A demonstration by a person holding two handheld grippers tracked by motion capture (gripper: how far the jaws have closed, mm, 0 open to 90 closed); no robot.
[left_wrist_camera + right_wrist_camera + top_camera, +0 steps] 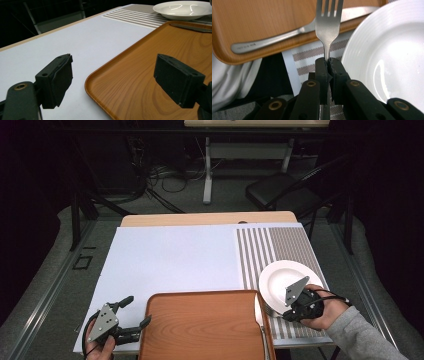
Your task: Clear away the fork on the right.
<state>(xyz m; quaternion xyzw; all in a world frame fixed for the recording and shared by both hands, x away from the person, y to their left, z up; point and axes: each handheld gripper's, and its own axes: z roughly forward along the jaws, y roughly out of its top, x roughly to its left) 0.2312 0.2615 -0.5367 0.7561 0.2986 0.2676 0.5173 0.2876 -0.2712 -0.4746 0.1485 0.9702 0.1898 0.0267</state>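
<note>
Closed fingers (322,75) pinch the fork (327,27); the high view hides it.

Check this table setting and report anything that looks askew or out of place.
Nothing is spilled or broken. One oddity: the knife lies inside the wooden tray along its edge, not on the striped placemat beside the white plate. The right gripper holds the fork.

Both grippers, left gripper (131,314) and right gripper (292,316), are black with grey three-cornered plates, brass-coloured screws and black cables; behind the right, seemingly a grey sleeve (362,337).
</note>
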